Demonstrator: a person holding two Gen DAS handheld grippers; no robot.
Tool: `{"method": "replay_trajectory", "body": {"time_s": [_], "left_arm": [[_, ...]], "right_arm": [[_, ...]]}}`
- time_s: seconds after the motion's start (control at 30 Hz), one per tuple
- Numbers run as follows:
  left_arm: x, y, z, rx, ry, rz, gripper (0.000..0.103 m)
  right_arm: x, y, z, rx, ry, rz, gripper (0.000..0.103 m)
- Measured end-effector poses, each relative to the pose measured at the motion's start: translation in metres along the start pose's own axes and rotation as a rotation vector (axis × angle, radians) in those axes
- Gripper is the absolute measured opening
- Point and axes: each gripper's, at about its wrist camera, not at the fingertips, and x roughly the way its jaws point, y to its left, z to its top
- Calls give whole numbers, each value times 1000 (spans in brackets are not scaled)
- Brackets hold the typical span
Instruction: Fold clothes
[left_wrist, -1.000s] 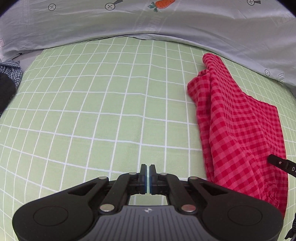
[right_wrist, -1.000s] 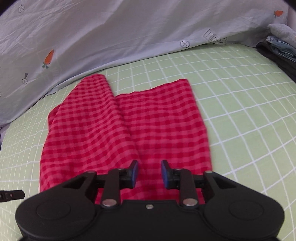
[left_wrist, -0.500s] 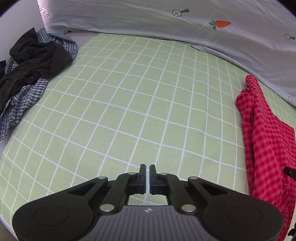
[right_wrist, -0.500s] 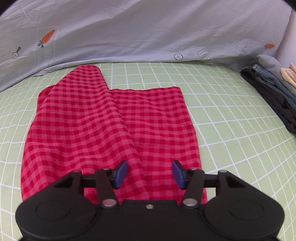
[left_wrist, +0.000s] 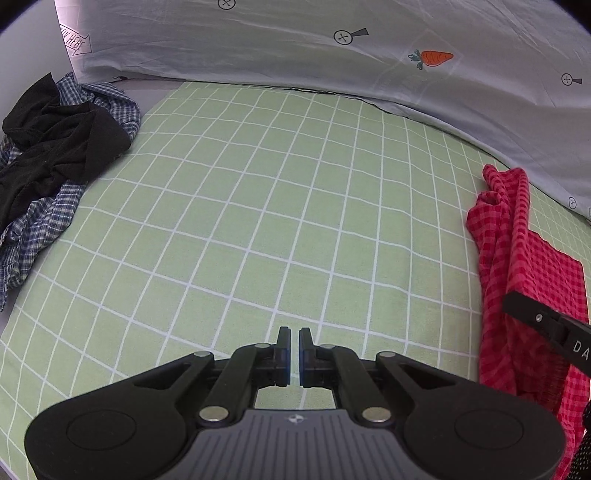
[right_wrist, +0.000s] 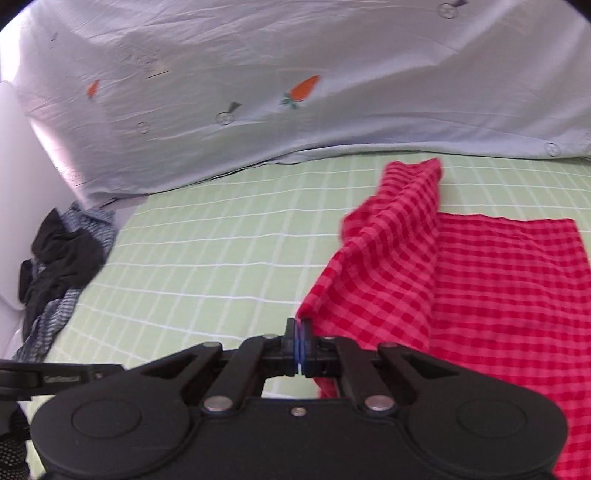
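Observation:
A red checked cloth (right_wrist: 480, 273) lies on the green grid bedsheet (right_wrist: 207, 258), partly folded over itself. My right gripper (right_wrist: 300, 334) is shut on the cloth's near left edge, which rises slightly at the pinch. The cloth also shows at the right edge of the left wrist view (left_wrist: 517, 266), with part of the right gripper (left_wrist: 546, 325) over it. My left gripper (left_wrist: 291, 343) is shut and empty over bare sheet (left_wrist: 258, 221), well left of the cloth.
A heap of black and blue checked clothes (left_wrist: 48, 162) lies at the sheet's far left, also in the right wrist view (right_wrist: 59, 266). A pale grey quilt with carrot prints (left_wrist: 332, 48) runs along the back.
My right gripper closed from open onto the cloth's left edge and swung left. My left gripper turned left, away from the cloth, staying shut.

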Motion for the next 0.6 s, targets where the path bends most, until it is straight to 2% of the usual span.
{"method": "replay_trajectory", "body": {"time_s": [0.07, 0.1, 0.13, 0.17, 0.2, 0.23, 0.27, 0.3, 0.43, 0.6], "left_arm": [[0, 7, -1, -25, 4, 8, 5], [0, 10, -2, -38, 6, 12, 5], [0, 13, -3, -50, 8, 15, 5], [0, 16, -3, -62, 11, 14, 6], [0, 16, -4, -69, 15, 10, 8], [1, 14, -5, -70, 20, 2, 11], [2, 12, -5, -71, 24, -5, 12], [3, 11, -6, -73, 29, -13, 13], [7, -7, -7, -58, 48, -83, 22], [19, -23, 2, -119, 63, -181, 33]], "right_arm": [[10, 18, 1, -23, 39, 92, 4], [12, 20, -1, -20, 54, 110, 7], [11, 18, -2, -9, 57, 110, 17], [7, 12, -1, 10, 46, 91, 33], [2, 6, -1, 29, 35, 72, 41], [-4, -2, 0, 56, 20, 54, 49], [-12, -12, 1, 94, 1, 37, 50], [-18, -24, 0, 120, -13, 0, 50], [-38, -76, -7, 179, -38, -238, 52], [-63, -146, -23, 255, -51, -512, 52]]}}
